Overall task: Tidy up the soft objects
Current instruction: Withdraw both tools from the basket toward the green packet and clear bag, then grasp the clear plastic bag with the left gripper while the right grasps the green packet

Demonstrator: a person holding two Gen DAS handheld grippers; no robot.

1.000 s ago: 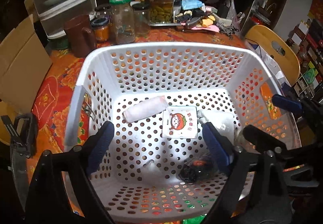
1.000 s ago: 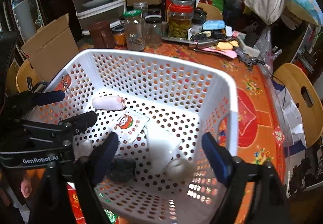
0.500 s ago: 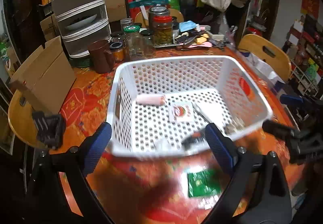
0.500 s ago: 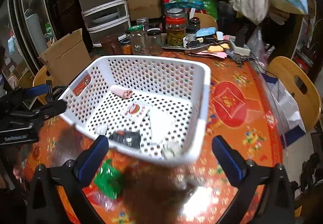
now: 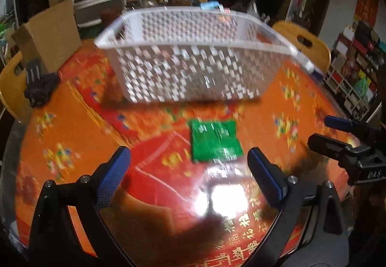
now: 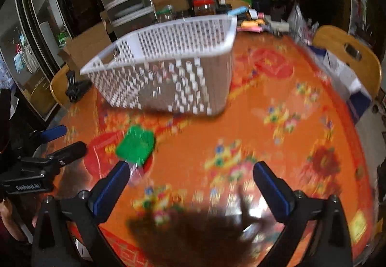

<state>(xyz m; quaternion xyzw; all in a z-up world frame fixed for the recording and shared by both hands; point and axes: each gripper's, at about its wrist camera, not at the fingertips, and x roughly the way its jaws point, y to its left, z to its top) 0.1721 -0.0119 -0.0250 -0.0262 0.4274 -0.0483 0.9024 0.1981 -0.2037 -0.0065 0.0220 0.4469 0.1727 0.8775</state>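
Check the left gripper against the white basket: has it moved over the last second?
Yes. The left gripper has pulled back out of the white basket toward the table's near edge, now over the green packet, jaws empty and opening.

A round table [image 5: 72, 127] under an orange-red patterned cloth carries a white perforated basket [image 5: 193, 59] toward twelve o'clock, a green packet [image 5: 214, 140] at centre, and jars [image 6: 202, 3] beyond the basket.

A green packet [image 6: 135, 146] lies before the white basket [image 6: 168, 74].
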